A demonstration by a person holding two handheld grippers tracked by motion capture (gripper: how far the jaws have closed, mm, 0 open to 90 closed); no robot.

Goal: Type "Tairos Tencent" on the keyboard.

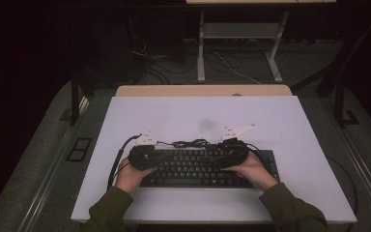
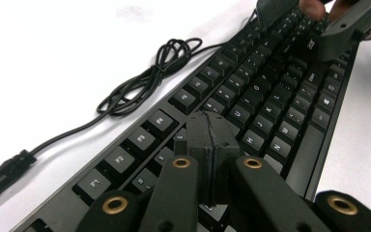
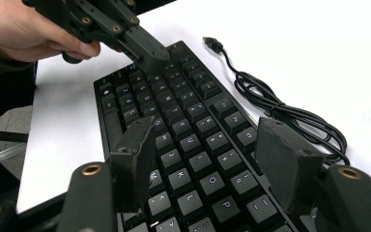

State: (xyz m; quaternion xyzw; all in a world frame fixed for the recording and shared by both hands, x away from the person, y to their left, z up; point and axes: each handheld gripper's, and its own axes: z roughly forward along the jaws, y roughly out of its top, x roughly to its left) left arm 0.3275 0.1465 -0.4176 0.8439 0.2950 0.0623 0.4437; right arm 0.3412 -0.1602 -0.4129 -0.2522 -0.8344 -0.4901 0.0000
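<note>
Fingers (image 2: 207, 140) pressed together over keyboard (image 2: 265, 96) (cable (image 2: 140, 87) beside).

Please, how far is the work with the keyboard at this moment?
Done: the keyboard lies flat on the table, cable loosely bundled behind it. In hand: the shut left gripper points down at the keys; the open right gripper hovers over the keys. What remains cannot be judged.

Both forearms come in from six o'clock in olive sleeves, hands low and close together. The left gripper (image 1: 145, 155), at about nine o'clock of the pair, has its jaws pressed flat together with nothing between them. The right gripper (image 1: 231, 153), at three o'clock, holds its jaws parted, pads apart and gripping nothing, tips angled downward.
</note>
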